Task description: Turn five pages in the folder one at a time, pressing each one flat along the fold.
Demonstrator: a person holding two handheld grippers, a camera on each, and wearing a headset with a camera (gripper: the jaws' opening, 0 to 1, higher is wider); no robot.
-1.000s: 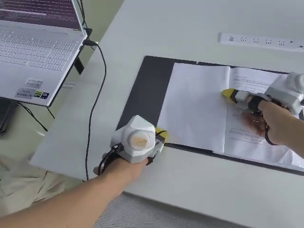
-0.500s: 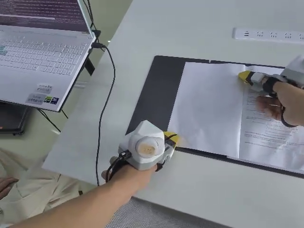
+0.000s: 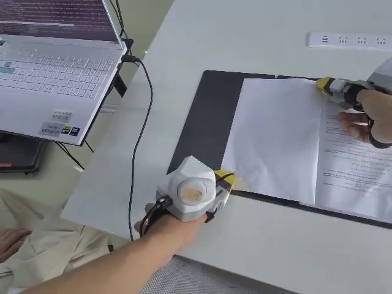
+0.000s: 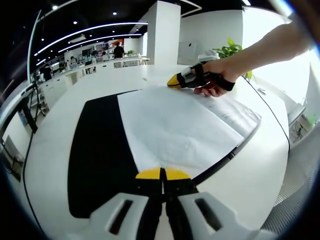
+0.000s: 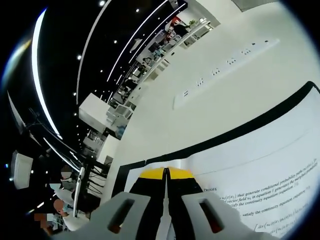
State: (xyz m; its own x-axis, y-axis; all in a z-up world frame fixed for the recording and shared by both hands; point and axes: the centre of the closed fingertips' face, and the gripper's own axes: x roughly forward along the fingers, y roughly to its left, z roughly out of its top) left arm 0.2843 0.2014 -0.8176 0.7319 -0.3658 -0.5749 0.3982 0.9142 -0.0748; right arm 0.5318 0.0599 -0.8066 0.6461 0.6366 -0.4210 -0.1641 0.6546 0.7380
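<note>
Open folder (image 3: 205, 122), lying flat on the table (image 3: 257, 37) close to its near edge, black inside cover exposed on the left. A blank page (image 3: 275, 135) lies flat over the folder's middle; to its right lies a printed page (image 3: 355, 165), and the two meet along the fold.

My left gripper (image 3: 223, 179) sits at the folder's near edge. Its yellow-tipped jaws are closed together, and the tips touch the near left corner of the blank page. In the left gripper view the tips meet at the page's edge; I cannot tell whether any paper is pinched between them.

My right gripper (image 3: 323, 84) is at the folder's far edge, at the top end of the fold. Its jaws are likewise closed, tip against tip. In the right gripper view the tips rest where the blank page meets the printed one, with lines of text just to the right.

A white power strip (image 3: 349, 40) lies on the table beyond the folder, toward the far right corner and well apart from it. A black cable (image 3: 144, 122) runs along the table's left edge. An open laptop (image 3: 49, 73) stands beyond that edge, with the cable plugged into its side.
</note>
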